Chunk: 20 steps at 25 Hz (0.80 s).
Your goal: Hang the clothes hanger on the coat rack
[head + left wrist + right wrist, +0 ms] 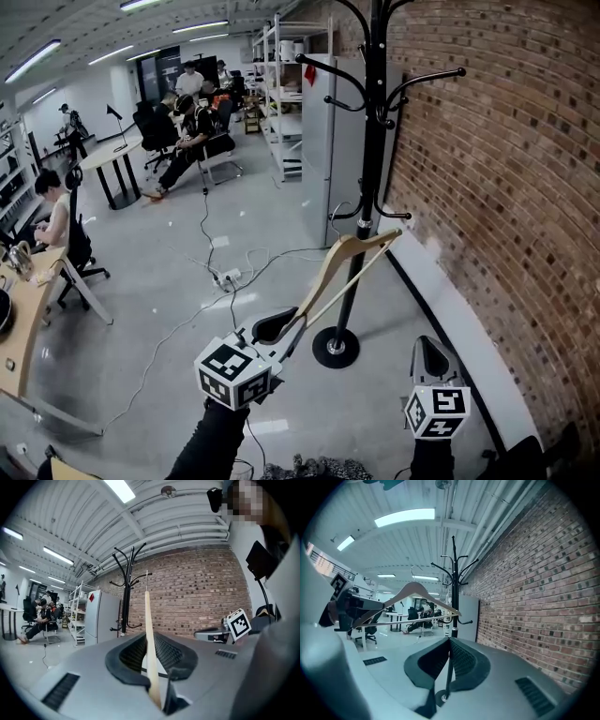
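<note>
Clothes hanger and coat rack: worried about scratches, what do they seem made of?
Clothes hanger: likely pale wood, judging by its light tan, matte look. Coat rack: probably metal, painted black, judging by its thin curved hooks and slight sheen.

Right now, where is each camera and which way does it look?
Head view: on the person's head, looking down; shows both sleeves, left gripper, right gripper.
Left gripper view: on the left gripper, looking along its fingers, shut on the wooden hanger, toward the brick wall.
Right gripper view: on the right gripper, looking along its empty fingers.
All three share the wooden hanger and the coat rack.
</note>
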Each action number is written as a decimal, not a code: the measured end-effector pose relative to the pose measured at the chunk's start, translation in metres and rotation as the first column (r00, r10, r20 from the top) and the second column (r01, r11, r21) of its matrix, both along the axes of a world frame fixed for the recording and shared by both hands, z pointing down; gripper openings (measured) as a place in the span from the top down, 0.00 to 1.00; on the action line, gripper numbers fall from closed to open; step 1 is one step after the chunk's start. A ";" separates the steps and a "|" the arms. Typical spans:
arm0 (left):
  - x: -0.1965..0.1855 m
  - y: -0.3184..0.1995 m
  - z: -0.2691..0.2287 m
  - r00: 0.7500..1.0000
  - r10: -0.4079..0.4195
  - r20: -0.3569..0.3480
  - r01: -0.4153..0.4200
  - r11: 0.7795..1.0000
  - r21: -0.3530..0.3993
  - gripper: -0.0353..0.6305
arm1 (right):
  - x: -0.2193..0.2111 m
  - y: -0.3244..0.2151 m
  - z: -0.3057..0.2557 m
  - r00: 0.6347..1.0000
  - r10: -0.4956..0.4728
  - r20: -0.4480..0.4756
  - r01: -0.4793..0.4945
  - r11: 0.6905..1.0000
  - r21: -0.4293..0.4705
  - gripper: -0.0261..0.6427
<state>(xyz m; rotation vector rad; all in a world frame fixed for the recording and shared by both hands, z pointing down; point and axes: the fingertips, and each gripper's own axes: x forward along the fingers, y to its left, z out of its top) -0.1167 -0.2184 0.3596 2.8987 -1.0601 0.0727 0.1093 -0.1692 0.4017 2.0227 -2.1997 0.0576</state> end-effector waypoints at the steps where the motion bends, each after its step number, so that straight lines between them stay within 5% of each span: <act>1: 0.001 -0.003 -0.002 1.000 0.009 0.002 -0.009 1.000 0.003 0.86 | 0.003 -0.002 -0.001 1.000 0.010 0.000 -0.010 1.000 0.000 0.95; 20: 0.019 -0.084 -0.052 0.998 0.057 0.021 -0.059 0.996 0.067 0.86 | 0.034 -0.076 0.008 0.999 0.030 0.039 -0.030 1.000 0.000 0.95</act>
